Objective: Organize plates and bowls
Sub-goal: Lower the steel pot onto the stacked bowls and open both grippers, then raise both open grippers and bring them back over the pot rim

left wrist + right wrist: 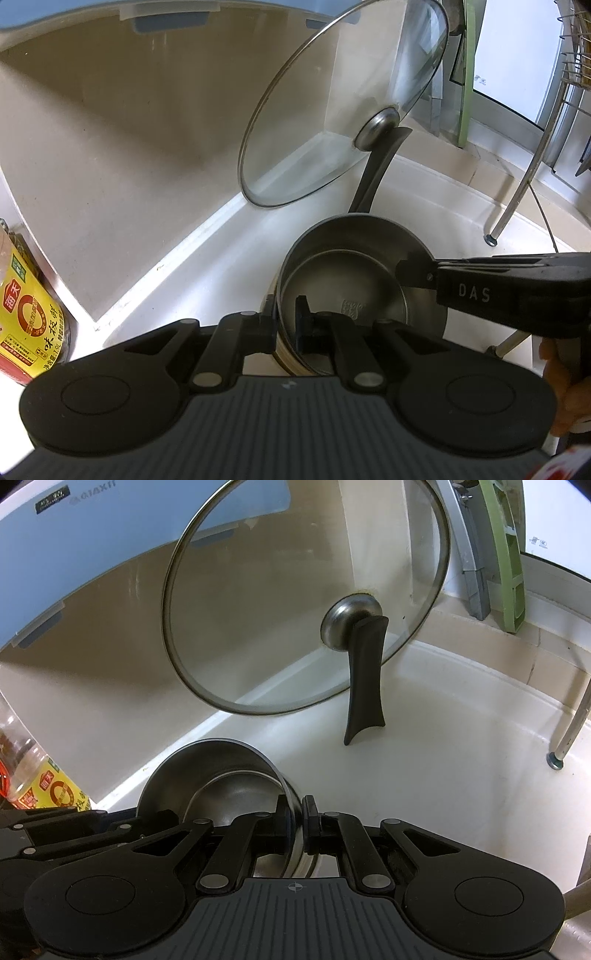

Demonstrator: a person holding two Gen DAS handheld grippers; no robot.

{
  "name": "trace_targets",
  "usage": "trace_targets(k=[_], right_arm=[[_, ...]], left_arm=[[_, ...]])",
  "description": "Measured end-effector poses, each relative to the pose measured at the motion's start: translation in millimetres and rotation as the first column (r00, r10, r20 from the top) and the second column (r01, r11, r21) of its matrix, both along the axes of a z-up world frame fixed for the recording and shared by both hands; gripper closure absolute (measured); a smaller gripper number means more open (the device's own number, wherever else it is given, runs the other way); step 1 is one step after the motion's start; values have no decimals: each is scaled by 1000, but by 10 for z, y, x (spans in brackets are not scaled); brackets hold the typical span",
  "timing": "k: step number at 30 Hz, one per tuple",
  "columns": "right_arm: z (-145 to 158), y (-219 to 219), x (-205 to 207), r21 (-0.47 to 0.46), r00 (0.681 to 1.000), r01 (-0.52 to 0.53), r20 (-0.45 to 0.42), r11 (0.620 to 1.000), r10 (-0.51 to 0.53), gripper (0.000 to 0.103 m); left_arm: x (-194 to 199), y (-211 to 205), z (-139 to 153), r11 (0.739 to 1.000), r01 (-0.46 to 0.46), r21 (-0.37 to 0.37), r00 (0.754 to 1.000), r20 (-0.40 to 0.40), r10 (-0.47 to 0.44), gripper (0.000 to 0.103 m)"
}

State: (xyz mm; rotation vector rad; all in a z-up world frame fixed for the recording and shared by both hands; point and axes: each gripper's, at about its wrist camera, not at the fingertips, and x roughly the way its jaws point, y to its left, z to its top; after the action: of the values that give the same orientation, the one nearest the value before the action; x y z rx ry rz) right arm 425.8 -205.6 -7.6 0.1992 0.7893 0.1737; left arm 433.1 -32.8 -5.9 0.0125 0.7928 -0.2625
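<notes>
A stainless steel bowl [354, 273] sits on a white counter with a smaller steel bowl [347, 291] nested inside it. They rest on a stack of tan-rimmed dishes [286, 356]. My left gripper [288, 321] is shut on the near rim of the outer bowl. My right gripper [295, 821] is shut on the right rim of the same bowl [207, 771]; it also shows in the left wrist view [410, 273]. The inner bowl [240, 794] leans toward the right wall.
A glass lid [343, 107] with a steel knob leans on the beige wall. A black handle [364, 679] stands in front of it. A yellow-labelled bottle [26, 310] stands at the left. A wire dish rack leg [517, 195] stands at the right.
</notes>
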Motion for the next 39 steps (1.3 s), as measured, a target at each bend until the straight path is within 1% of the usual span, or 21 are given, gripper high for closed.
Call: trace_targets(k=[4, 10, 13, 14, 16, 17, 18, 23, 30, 36, 39], right_arm=[[-4, 5, 1, -3, 1000, -9, 5, 1000, 9, 96], [-3, 16, -24, -20, 1000, -17, 19, 1000, 18, 96], [1, -17, -49, -14, 1000, -11, 19, 1000, 11, 94], [4, -32, -68, -8, 1000, -9, 23, 1000, 9, 91], [21, -52, -108, -6, 999, -5, 31, 1000, 5, 81], [32, -57, -140, -6, 999, -7, 39, 1000, 7, 70], [47, -61, -169, -5, 999, -7, 46, 1000, 7, 62], [149, -107, -416, 16, 996, -3, 84, 1000, 2, 54], [217, -219, -893, 75, 995, 1, 99, 997, -8, 44], [179, -294, -1356, 114, 997, -7, 82, 993, -2, 41], [147, -312, -1575, 116, 997, -14, 73, 993, 6, 41]], left_arm=[[-1, 19, -11, 1000, -4, -4, 1000, -1, 4, 95], [-24, 23, 39, 1000, -9, 0, 1000, 27, 9, 94], [-50, 36, 76, 1000, -9, -5, 999, 39, 10, 92], [-67, 37, 88, 1000, -10, -3, 999, 43, 10, 92], [-103, 47, 114, 1000, -8, -5, 999, 49, 8, 92], [-124, 52, 127, 1000, -8, -7, 999, 51, 8, 91], [-146, 57, 141, 1000, -9, -9, 999, 53, 10, 91], [-369, 85, 233, 1000, -9, -3, 997, 77, 9, 89], [-836, 99, 295, 1000, 9, -16, 998, 68, -8, 89], [-1269, 80, 264, 1000, 5, -10, 999, 43, -5, 88], [-1504, 43, 246, 1000, -4, -7, 999, 34, 4, 88]])
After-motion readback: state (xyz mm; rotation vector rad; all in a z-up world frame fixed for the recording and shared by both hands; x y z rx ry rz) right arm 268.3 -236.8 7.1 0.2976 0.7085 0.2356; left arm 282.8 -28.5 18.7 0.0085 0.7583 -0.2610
